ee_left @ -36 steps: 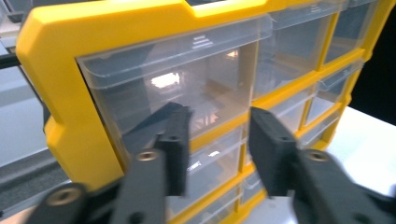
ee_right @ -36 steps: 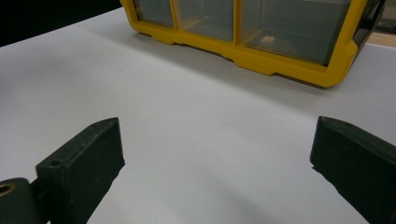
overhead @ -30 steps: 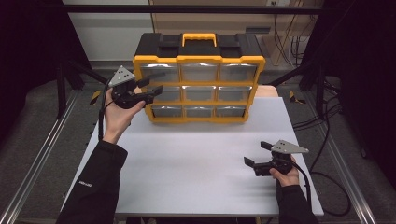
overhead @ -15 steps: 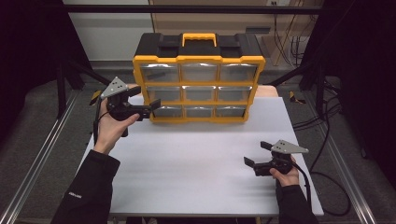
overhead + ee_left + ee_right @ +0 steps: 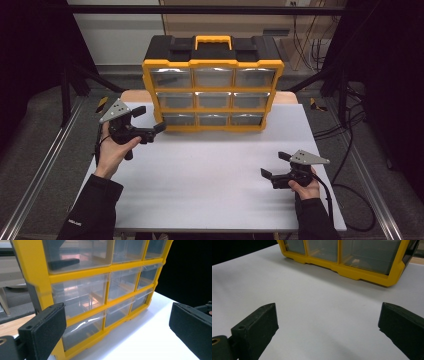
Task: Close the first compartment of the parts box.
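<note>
Drawer organizer (image 5: 212, 85) stands upright at worktop (image 5: 210, 175) rear. Left claw (image 5: 150, 122), jaws just opened wide and empty, sits beside its bottom-left drawer (image 5: 177, 119): approach step. Next: align on drawer front. Right claw (image 5: 272, 165) wide, empty, resting apart.

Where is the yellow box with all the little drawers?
In the high view, the yellow drawer box stands at the far middle edge of the white table, and the left claw is beside its bottom-left corner.
</note>
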Demonstrator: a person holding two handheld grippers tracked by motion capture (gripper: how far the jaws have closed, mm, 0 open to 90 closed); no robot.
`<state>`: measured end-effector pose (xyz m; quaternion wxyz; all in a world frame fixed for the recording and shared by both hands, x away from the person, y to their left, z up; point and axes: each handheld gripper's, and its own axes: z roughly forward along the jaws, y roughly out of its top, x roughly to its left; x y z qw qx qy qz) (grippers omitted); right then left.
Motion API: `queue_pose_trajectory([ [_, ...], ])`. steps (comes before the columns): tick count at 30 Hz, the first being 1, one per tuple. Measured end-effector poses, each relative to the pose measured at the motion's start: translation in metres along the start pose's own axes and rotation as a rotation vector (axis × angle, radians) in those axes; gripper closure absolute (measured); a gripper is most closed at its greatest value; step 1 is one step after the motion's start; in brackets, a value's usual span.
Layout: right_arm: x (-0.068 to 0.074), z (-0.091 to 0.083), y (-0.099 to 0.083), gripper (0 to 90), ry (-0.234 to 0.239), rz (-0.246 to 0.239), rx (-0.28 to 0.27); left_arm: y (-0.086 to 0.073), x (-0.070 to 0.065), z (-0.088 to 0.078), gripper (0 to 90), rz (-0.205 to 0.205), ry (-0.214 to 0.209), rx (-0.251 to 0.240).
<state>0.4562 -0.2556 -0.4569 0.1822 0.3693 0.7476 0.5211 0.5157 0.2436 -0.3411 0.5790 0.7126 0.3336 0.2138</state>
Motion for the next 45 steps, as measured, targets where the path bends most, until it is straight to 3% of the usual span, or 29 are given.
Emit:
queue_pose_trajectory([
  [5, 0.000, 0.000, 0.000, 2.7, -0.003, -0.001, 0.002, -0.015, -0.002, -0.005, 0.8, -0.009, -0.014, -0.006],
  [29, 0.000, 0.001, -0.001, 2.6, -0.005, -0.001, 0.013, -0.087, 0.007, -0.025, 0.9, -0.032, -0.029, 0.062],
  [45, 0.001, 0.001, -0.002, 2.5, -0.003, 0.003, 0.021, -0.108, 0.016, -0.036, 0.9, -0.046, 0.009, 0.076],
])
